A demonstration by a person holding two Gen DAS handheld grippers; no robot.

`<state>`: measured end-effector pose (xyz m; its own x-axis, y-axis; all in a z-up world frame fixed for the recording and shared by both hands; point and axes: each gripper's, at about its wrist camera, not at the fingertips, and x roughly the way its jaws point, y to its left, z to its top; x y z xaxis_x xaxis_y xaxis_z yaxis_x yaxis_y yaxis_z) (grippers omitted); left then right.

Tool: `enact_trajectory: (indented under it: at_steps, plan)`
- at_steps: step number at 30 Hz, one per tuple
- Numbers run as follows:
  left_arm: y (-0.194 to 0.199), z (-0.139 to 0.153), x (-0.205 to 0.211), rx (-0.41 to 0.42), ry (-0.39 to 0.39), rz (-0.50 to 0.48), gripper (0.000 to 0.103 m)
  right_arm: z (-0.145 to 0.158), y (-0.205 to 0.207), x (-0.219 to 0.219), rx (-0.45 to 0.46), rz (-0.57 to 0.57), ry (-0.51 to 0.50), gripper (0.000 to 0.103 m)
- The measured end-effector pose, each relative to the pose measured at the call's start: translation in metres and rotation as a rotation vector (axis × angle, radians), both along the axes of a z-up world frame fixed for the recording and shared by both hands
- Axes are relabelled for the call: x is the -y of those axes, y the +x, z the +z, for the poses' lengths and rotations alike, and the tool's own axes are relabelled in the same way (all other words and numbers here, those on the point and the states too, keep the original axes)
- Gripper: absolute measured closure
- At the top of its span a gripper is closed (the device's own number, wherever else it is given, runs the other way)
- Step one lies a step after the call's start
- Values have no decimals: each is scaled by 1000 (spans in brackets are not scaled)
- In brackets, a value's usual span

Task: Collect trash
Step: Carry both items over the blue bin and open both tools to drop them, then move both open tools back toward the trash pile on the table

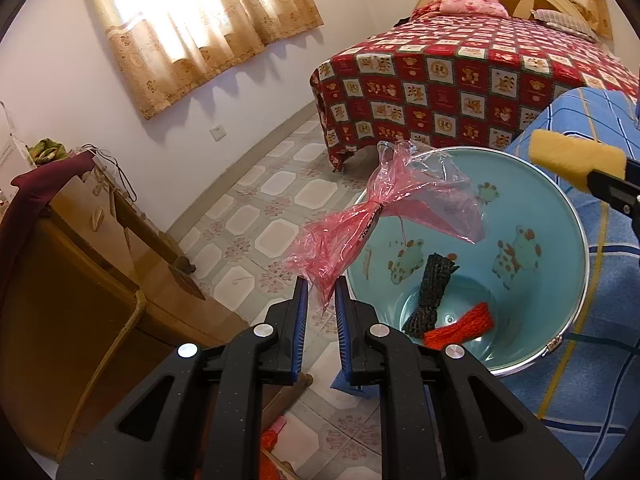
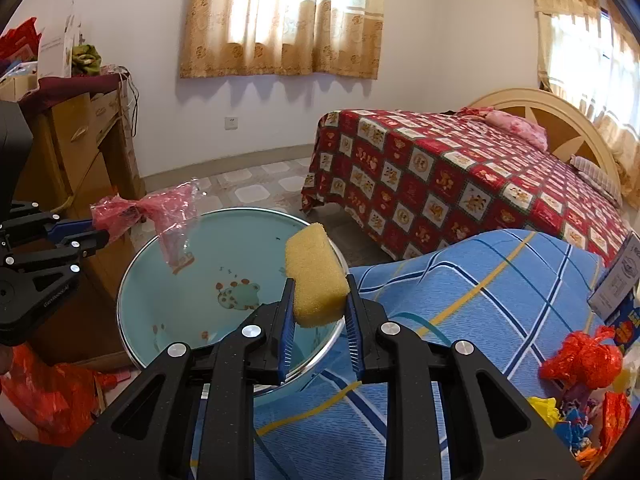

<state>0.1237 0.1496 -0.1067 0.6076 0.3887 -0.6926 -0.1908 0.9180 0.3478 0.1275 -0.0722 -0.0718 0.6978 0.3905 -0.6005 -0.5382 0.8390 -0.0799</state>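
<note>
A light blue bin [image 1: 532, 216] with frog pictures stands against the blue plaid cover; it also shows in the right wrist view [image 2: 160, 280]. Inside lie a dark knitted piece [image 1: 430, 296] and a red knitted piece [image 1: 460, 330]. My left gripper [image 1: 322, 292] is shut on the tail of a pink plastic bag [image 1: 360, 224], which hangs over the bin's left rim; the bag also shows in the right wrist view [image 2: 160, 212]. My right gripper [image 2: 320, 308] is shut on a yellow sponge [image 2: 316, 276] above the bin's right rim; the sponge also shows in the left wrist view [image 1: 576, 160].
A blue plaid cover [image 2: 480, 300] lies right of the bin, with red and yellow wrappers [image 2: 580, 364] and a box [image 2: 618, 284] on it. A bed with a red quilt [image 2: 460, 184] stands behind. A wooden cabinet [image 1: 80, 280] stands left. A red bag [image 2: 52, 396] lies on the tiled floor.
</note>
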Motion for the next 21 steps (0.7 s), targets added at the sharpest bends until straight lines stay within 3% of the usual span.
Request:
enact_trajectory:
  at_steps: [3, 5, 10, 16, 21]
  plan:
    - [-2, 0, 3, 5, -3, -9, 81, -1, 1, -1, -11, 15, 3, 77]
    - [-3, 1, 5, 8, -9, -16, 73, -2, 0, -1, -16, 19, 11, 63]
    - [-5, 4, 9, 26, -15, -23, 54, -2, -3, 1, -18, 15, 25, 49]
    - [-6, 6, 10, 32, -15, -26, 47, -2, -8, 5, -13, 1, 32, 44]
    - [-9, 9, 14, 48, -9, -33, 38, -2, -11, 9, 8, -18, 28, 34]
